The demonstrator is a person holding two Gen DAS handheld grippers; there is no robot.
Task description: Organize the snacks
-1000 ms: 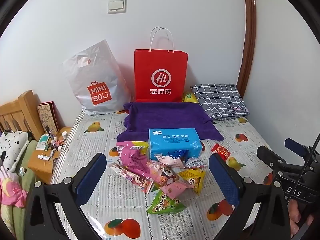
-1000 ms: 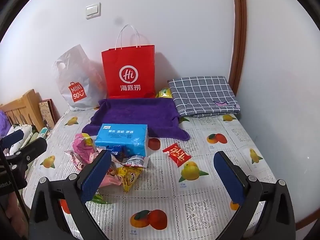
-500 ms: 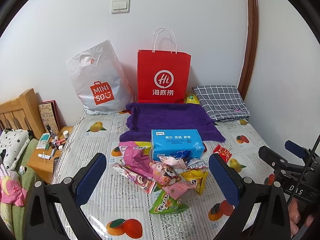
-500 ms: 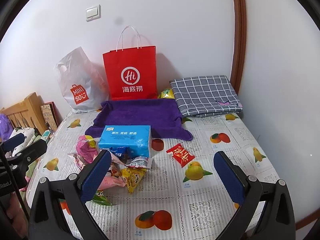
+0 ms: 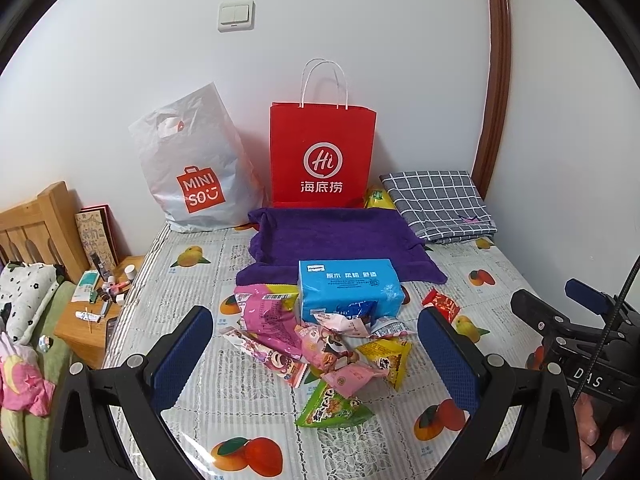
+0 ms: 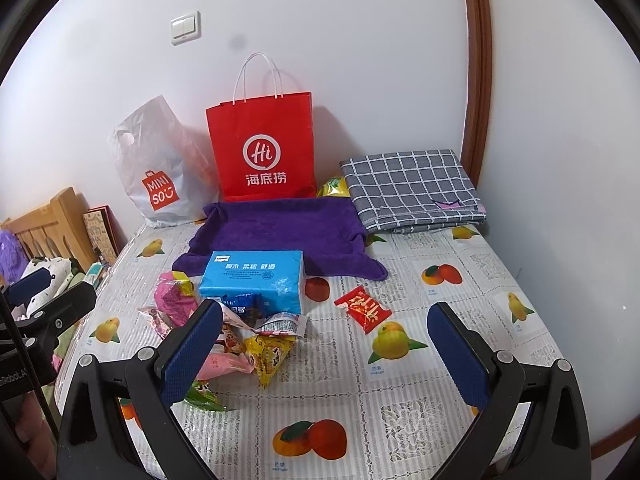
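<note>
A heap of snack packets lies on the fruit-print tablecloth, in front of a blue tissue pack. The heap holds a pink bag, a yellow triangular packet and a green one. A red packet lies apart to the right. My left gripper is open and empty, hovering short of the heap. My right gripper is open and empty, above the cloth, right of the heap.
A purple towel lies behind the tissue pack. A red paper bag and a white Miniso bag stand against the wall. A folded checked cloth lies at back right. A wooden bedside table with small items is left.
Both views have shifted slightly downward and nearer to the table; the snacks sit a little lower in frame. Both grippers stay open and nothing on the table has moved.
</note>
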